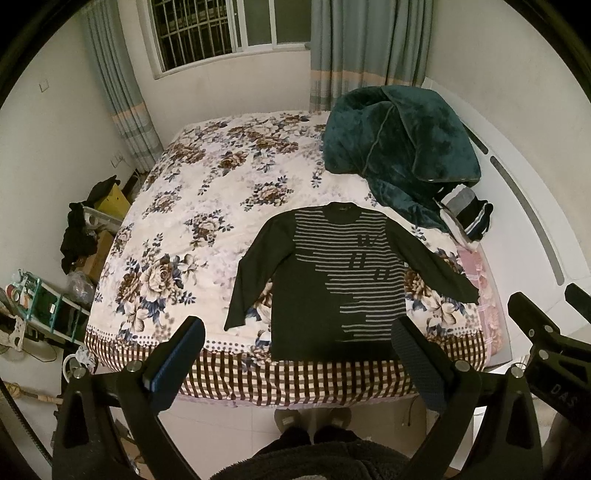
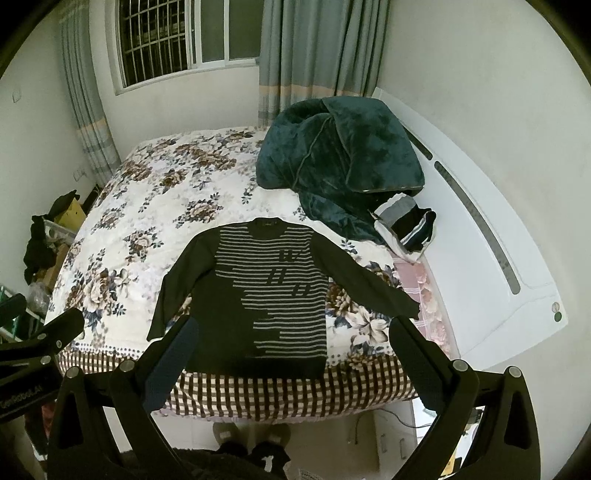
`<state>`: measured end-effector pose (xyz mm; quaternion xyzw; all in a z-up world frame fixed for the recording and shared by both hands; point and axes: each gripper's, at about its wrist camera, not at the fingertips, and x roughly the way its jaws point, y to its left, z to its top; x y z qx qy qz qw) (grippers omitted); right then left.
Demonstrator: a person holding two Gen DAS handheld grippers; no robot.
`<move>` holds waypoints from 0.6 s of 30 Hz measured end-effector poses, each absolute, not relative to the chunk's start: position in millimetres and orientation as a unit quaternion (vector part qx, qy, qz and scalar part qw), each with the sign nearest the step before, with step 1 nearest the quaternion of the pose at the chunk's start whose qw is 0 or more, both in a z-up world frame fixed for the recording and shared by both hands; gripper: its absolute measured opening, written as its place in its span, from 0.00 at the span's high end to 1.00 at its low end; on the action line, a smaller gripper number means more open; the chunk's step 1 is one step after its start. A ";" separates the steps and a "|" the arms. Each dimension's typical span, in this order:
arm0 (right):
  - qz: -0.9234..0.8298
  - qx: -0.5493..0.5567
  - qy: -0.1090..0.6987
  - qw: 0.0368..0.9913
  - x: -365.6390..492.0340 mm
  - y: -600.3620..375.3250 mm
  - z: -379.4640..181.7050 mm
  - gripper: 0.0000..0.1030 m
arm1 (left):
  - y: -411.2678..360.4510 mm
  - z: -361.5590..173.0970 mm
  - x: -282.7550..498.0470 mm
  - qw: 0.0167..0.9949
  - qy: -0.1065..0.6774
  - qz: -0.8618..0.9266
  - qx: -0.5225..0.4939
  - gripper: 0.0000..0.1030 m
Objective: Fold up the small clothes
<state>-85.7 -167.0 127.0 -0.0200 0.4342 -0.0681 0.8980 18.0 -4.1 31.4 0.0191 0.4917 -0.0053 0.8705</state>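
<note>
Bedroom, barred window (image 1: 199, 29) and curtains at the far wall; floral bedspread (image 1: 192, 206) covers the bed. Dark striped sweater (image 1: 332, 280) lies flat, front up, at the near edge of the spread, collar toward the window, hem toward the person, so its long axis runs straight away from both grippers. Sleeves angle out and down on either side. Teal blanket (image 1: 399, 140) heaped at the far right, with folded striped clothes (image 1: 465, 218) just beside it, well apart from the sweater body.

Left gripper (image 1: 295, 362): jaws spread wide, holding nothing, hovering above the hem. Right gripper (image 2: 291, 354): likewise wide open and empty, also over the hem.

Judgement: folding not yet begun. Sweater lies ahead and below both tools; left gripper looks nearer the left sleeve (image 1: 243, 280), right gripper nearer the right sleeve (image 2: 373, 284).
</note>
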 end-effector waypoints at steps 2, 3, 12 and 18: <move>-0.068 -0.019 0.433 0.899 -88.0 -169.6 126.5 0.00 | -4.9 33.1 19.3 0.871 0.490 -0.006 0.018 0.00; -0.068 -0.019 0.432 0.899 -88.8 -170.4 126.2 0.00 | -6.0 34.3 20.1 0.872 0.490 -0.006 0.017 0.00; -0.067 -0.018 0.431 0.900 -90.9 -175.4 125.1 0.00 | -7.1 37.8 17.2 0.874 0.485 -0.008 0.014 0.00; -0.068 -0.017 0.431 0.900 -92.0 -178.2 125.4 0.00 | -4.4 39.5 11.5 0.876 0.482 -0.008 0.012 0.00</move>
